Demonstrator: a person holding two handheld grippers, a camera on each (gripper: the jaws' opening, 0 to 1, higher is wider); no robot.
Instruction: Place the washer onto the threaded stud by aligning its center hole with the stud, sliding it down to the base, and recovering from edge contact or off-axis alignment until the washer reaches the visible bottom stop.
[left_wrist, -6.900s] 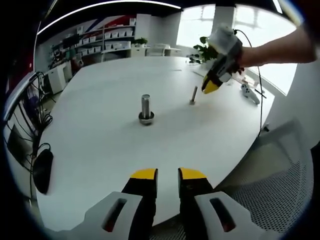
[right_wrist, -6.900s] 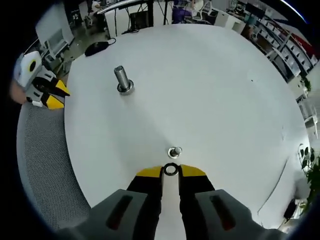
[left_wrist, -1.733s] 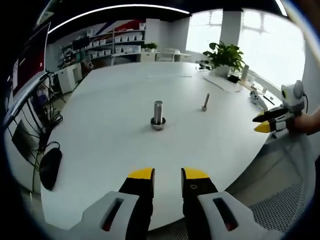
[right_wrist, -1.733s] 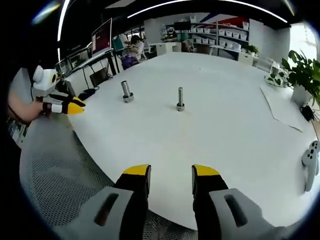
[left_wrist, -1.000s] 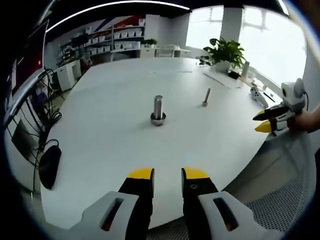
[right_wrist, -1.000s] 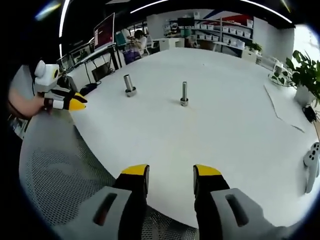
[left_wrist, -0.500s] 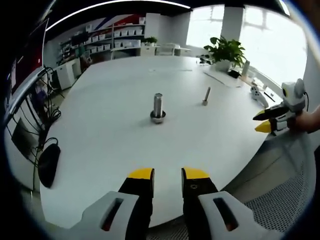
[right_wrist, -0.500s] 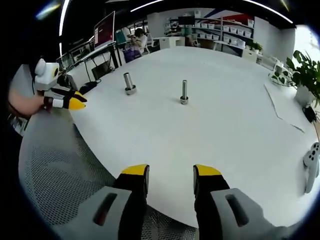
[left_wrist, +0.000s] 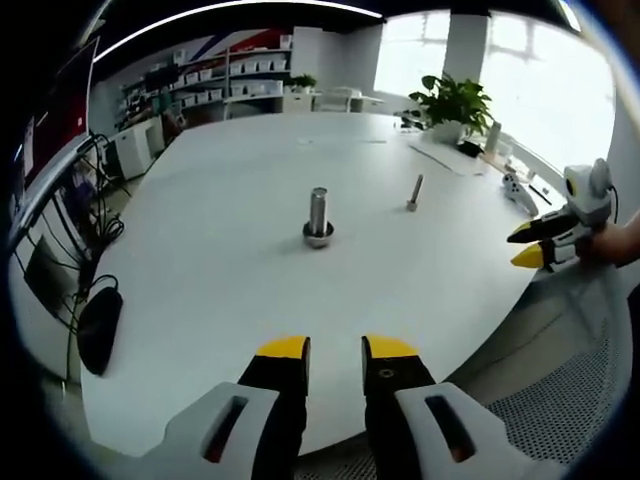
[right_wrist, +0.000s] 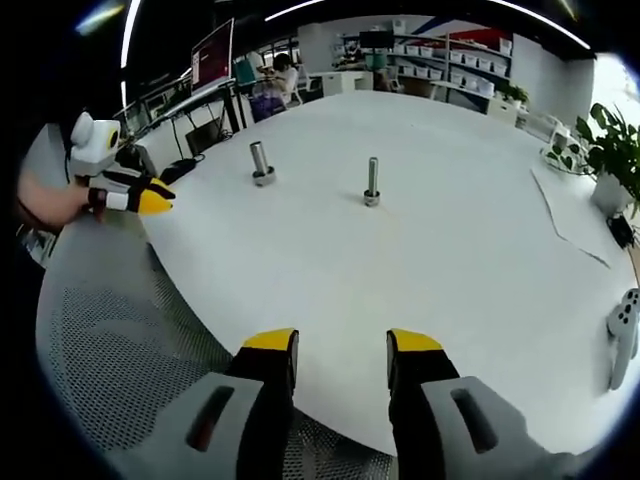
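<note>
Both tongs hover off the desk (right_wrist: 420, 270) edge, left tongs (left_wrist: 335, 348) and right tongs (right_wrist: 340, 345) spread, pinching nothing. The washer (right_wrist: 371, 201) looks seated at the stud (right_wrist: 372, 178) base; just check it lies flat.

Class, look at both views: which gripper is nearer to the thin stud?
Right, by a narrow margin. The right gripper sits at the table edge, on the thin stud's side. The left gripper sits at the edge beyond the thick stud, farther off.
</note>
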